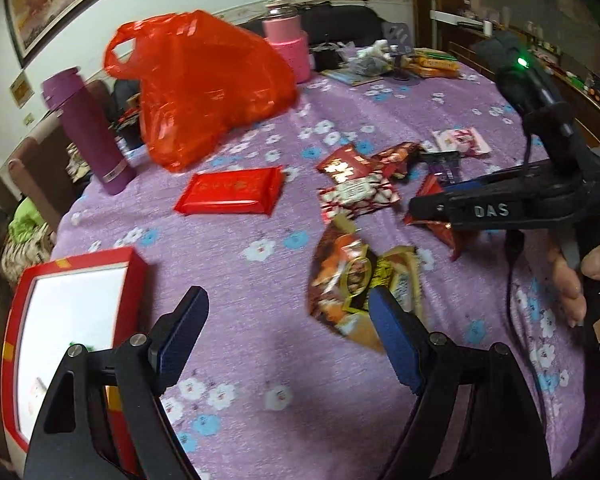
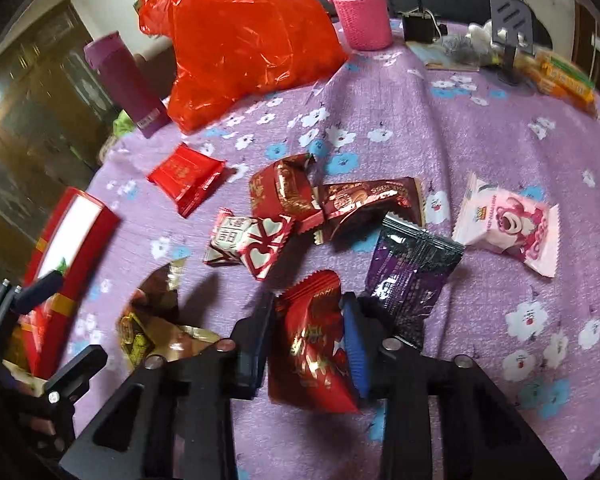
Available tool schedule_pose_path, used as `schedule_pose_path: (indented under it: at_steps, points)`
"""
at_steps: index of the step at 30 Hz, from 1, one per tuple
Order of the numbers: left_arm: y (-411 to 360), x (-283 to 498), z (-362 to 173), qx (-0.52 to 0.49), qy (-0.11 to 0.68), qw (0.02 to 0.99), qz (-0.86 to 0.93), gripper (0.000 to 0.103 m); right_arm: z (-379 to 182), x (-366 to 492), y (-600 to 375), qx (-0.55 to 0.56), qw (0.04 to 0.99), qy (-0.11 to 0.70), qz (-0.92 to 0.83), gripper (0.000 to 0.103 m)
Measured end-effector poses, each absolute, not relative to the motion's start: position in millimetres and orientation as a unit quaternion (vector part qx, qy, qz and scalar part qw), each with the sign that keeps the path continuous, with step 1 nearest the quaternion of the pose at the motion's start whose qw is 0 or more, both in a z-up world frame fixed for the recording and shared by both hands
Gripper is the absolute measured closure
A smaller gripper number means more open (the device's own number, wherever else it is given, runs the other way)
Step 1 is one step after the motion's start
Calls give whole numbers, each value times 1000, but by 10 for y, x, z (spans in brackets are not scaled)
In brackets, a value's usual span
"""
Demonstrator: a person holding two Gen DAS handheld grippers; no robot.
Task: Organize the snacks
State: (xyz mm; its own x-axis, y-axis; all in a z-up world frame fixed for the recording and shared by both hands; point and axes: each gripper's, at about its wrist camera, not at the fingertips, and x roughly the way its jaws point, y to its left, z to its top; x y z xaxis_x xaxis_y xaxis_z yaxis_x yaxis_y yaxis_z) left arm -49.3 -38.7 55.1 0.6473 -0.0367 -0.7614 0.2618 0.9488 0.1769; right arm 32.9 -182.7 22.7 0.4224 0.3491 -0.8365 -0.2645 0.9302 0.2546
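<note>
Several snack packets lie on a purple flowered tablecloth (image 1: 260,320). My right gripper (image 2: 308,320) is shut on a red foil snack packet (image 2: 312,344); it also shows in the left wrist view (image 1: 440,208). My left gripper (image 1: 288,312) is open and empty, above the cloth, with a brown and gold packet (image 1: 356,280) by its right finger. A red box with a white inside (image 1: 72,312) stands at the left; it also shows in the right wrist view (image 2: 68,240). A flat red packet (image 1: 230,192), a heart-printed packet (image 2: 248,244), a purple packet (image 2: 412,276) and a pink bear packet (image 2: 508,228) lie around.
A red plastic bag (image 1: 204,84), a purple flask (image 1: 88,128) and a pink flask (image 1: 288,44) stand at the far side. Orange boxes (image 2: 564,76) and small clutter lie at the far right. The table edge curves at the left.
</note>
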Motion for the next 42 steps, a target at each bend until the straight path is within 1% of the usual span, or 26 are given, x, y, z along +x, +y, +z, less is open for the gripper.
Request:
schedule_pose_path:
  at_steps: [1, 2, 4, 8, 12, 17, 18, 19, 20, 24, 25, 26, 29, 33, 36, 37, 38, 40, 42]
  points:
    - [-424, -482, 539, 141, 411, 896, -90, 21, 223, 332, -1864, 47, 841, 507, 182, 73]
    - [-462, -462, 517, 146, 411, 895, -93, 21, 220, 339, -1912, 58, 838, 511, 183, 79]
    - [-501, -406, 476, 145, 414, 893, -96, 21, 247, 348, -2029, 87, 836, 509, 184, 81]
    - [-529, -274, 400, 108, 431, 888, -116, 21, 338, 385, -2253, 157, 833, 495, 193, 81]
    - [-583, -214, 317, 94, 435, 886, -133, 21, 321, 438, -2392, 215, 817, 494, 208, 81]
    - [-628, -208, 265, 68, 442, 879, -165, 21, 344, 448, -2415, 242, 814, 482, 217, 81]
    - [-640, -204, 256, 66, 441, 879, -169, 23, 345, 453, -2416, 244, 814, 482, 215, 81]
    - [-650, -191, 234, 68, 443, 878, -168, 31, 339, 450, -2426, 249, 812, 482, 214, 81]
    - [-640, -187, 216, 69, 447, 876, -166, 37, 334, 447, -2428, 252, 810, 484, 214, 81]
    - [-604, -209, 199, 56, 446, 877, -171, 41, 306, 458, -2420, 254, 808, 486, 217, 81]
    - [-611, -225, 198, 61, 443, 878, -170, 43, 296, 461, -2407, 253, 806, 489, 217, 81]
    - [-624, -253, 202, 68, 439, 880, -168, 48, 289, 463, -2402, 251, 806, 490, 217, 81]
    - [-601, -301, 218, 74, 429, 886, -158, 54, 272, 467, -2354, 244, 803, 497, 222, 81]
    - [-458, -307, 239, 60, 432, 889, -141, 58, 224, 472, -2232, 214, 800, 515, 222, 77]
    - [-309, -331, 298, 47, 430, 892, -130, 62, 173, 467, -2122, 177, 796, 536, 219, 75]
    - [-281, -337, 311, 48, 429, 893, -126, 63, 182, 457, -2108, 170, 797, 537, 218, 71]
    - [-253, -347, 324, 52, 426, 895, -118, 63, 199, 438, -2089, 157, 801, 535, 218, 60]
    - [-201, -363, 334, 65, 421, 900, -97, 63, 220, 396, -2028, 126, 808, 535, 212, 50]
    - [-147, -364, 325, 65, 421, 900, -93, 63, 222, 341, -1922, 84, 812, 536, 214, 50]
